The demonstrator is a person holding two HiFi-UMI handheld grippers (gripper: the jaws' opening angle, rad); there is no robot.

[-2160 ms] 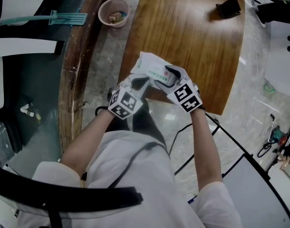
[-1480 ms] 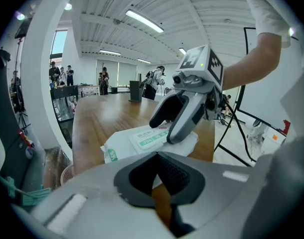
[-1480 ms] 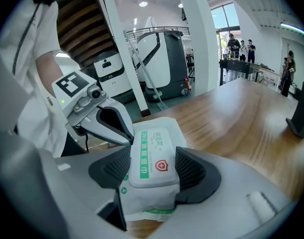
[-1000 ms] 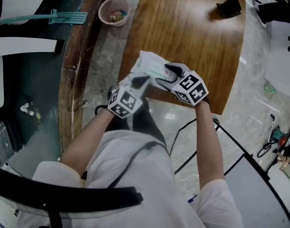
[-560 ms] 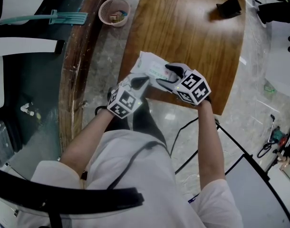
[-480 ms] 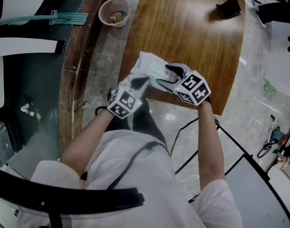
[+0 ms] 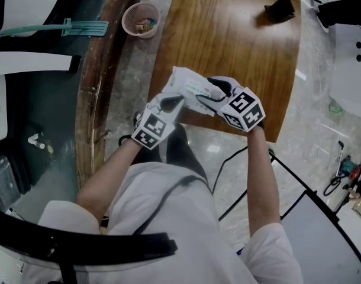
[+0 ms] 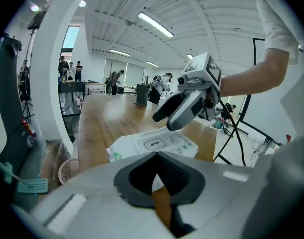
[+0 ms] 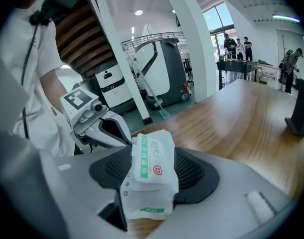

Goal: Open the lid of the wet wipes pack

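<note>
The white soft wet wipes pack [image 7: 187, 86], its lid lying flat, was held above the near edge of the brown wooden table [image 7: 228, 34]. The left gripper [image 7: 170, 101] was clamped on the pack's near end. The right gripper [image 7: 211, 92] had its jaws apart, with the lid between them.

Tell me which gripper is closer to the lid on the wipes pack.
Right. The right gripper has its jaws apart directly over the lid. The left gripper pinches the near edge of the wipes pack, short of the lid.
</note>
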